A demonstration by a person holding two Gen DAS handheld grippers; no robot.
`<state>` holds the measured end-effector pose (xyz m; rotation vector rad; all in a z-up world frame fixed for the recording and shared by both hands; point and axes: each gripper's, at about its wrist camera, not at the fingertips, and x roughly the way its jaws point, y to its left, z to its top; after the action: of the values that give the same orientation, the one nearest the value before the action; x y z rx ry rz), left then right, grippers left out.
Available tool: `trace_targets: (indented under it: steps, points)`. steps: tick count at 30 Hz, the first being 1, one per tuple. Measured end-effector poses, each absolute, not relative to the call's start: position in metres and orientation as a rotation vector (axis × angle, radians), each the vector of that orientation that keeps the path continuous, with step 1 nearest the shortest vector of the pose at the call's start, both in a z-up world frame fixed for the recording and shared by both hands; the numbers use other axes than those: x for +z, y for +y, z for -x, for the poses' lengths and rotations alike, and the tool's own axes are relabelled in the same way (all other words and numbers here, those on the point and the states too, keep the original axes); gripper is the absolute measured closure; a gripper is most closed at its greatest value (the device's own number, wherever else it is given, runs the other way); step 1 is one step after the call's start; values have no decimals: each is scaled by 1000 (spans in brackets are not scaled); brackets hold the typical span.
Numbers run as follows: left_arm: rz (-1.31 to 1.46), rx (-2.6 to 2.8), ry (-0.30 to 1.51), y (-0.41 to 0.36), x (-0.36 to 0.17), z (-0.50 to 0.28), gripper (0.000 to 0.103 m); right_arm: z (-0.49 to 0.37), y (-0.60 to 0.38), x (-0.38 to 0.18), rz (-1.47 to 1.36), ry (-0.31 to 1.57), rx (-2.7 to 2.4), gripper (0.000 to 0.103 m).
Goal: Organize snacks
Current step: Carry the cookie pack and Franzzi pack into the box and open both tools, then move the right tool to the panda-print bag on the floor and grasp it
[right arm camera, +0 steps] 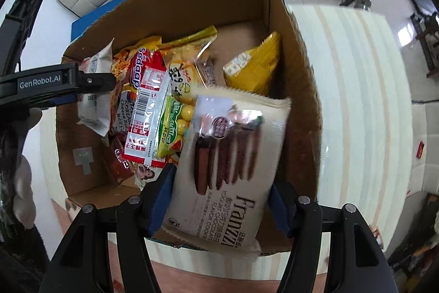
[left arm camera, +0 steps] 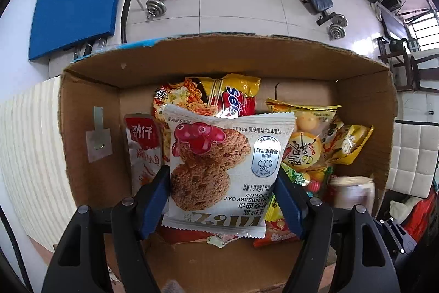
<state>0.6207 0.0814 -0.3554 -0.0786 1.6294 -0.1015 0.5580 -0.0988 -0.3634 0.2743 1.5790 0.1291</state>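
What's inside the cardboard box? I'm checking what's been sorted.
The cardboard box holds loose packets: Sedaap noodles, a red fish snack, a yellow packet. Whatever lies beneath them is covered.

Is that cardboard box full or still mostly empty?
Partly full. Snack packets cover most of the cardboard box, but bare floor shows at its far end.

My left gripper point(left arm camera: 222, 199) and right gripper point(right arm camera: 223, 199) each clamp a packet above the box point(left arm camera: 90, 111).
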Motion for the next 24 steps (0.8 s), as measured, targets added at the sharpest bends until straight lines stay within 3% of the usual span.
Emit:
trace_targets:
  steps: [3,4,14,24]
  points:
    - [73,-93,1620,82,-355,-620,16,-557,-101,-362,-271,1571,125,14]
    - [70,-87,1612,82,-353,-620,12,-556,-101,-361,-265,1570,122,14]
    - [96,-110,1502,86,-317,-596,11,-546,-97,-335,-211,1504,88,11]
    - [118,-66,1294,102,-277,-509,11,-511,-90,-292,-95,1342,75,8]
